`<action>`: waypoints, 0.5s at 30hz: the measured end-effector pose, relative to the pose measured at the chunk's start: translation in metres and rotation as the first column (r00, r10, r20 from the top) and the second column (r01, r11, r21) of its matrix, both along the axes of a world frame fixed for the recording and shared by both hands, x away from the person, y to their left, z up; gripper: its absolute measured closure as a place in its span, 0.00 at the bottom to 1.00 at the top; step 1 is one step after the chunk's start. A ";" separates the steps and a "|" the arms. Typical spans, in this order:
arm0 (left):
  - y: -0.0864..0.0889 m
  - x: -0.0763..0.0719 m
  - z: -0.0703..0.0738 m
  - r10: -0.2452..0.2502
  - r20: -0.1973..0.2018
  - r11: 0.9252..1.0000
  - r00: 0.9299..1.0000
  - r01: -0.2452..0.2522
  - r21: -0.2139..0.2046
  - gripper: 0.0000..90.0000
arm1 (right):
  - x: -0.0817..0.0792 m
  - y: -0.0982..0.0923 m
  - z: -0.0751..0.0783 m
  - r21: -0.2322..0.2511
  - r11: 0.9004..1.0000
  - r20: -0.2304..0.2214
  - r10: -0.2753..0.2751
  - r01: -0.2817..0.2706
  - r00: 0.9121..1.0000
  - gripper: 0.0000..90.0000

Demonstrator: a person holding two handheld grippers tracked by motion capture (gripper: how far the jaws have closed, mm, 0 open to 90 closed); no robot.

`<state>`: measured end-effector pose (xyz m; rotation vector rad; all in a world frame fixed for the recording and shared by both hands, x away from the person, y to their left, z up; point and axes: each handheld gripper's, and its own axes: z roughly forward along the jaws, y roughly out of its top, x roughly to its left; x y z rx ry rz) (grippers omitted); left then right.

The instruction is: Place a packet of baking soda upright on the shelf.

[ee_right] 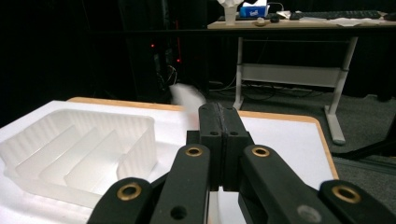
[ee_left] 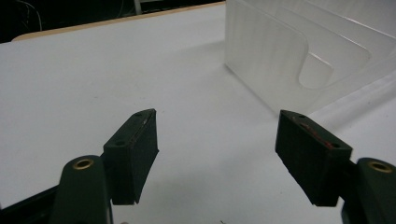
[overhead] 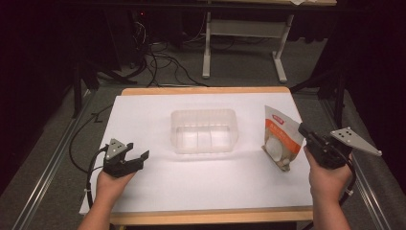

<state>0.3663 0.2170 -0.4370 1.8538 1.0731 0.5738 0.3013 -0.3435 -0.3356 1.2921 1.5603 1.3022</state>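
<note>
A white and orange pouch hangs tilted at the right side of the table, with my right gripper shut on its upper right edge. In the right gripper view the jaws are pressed together and a blurred white strip of the pouch shows just past them. Whether the pouch's lower end touches the table I cannot tell. A clear plastic tray with dividers sits mid-table, with nothing in it. My left gripper rests open at the left, pointing toward the tray, with nothing between its jaws.
White sheet covers the wooden table. The tray lies left of my right gripper. Behind the table are a white-legged desk and floor cables. A rail runs along the left.
</note>
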 end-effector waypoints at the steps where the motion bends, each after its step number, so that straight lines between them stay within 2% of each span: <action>1: 0.000 0.000 0.000 -0.001 0.001 1.000 1.000 0.001 0.002 0.34 | -0.001 0.002 -0.002 0.001 1.000 -0.001 0.005 -0.005 1.000 1.00; 5: 0.000 0.000 0.000 -0.003 0.000 1.000 1.000 0.003 0.003 0.34 | -0.007 0.009 -0.009 0.026 0.999 0.013 0.024 -0.024 1.000 1.00; 15: -0.003 0.000 -0.001 -0.015 -0.003 1.000 1.000 0.015 0.021 0.34 | -0.033 0.014 -0.030 0.000 1.000 0.022 0.032 -0.032 0.999 1.00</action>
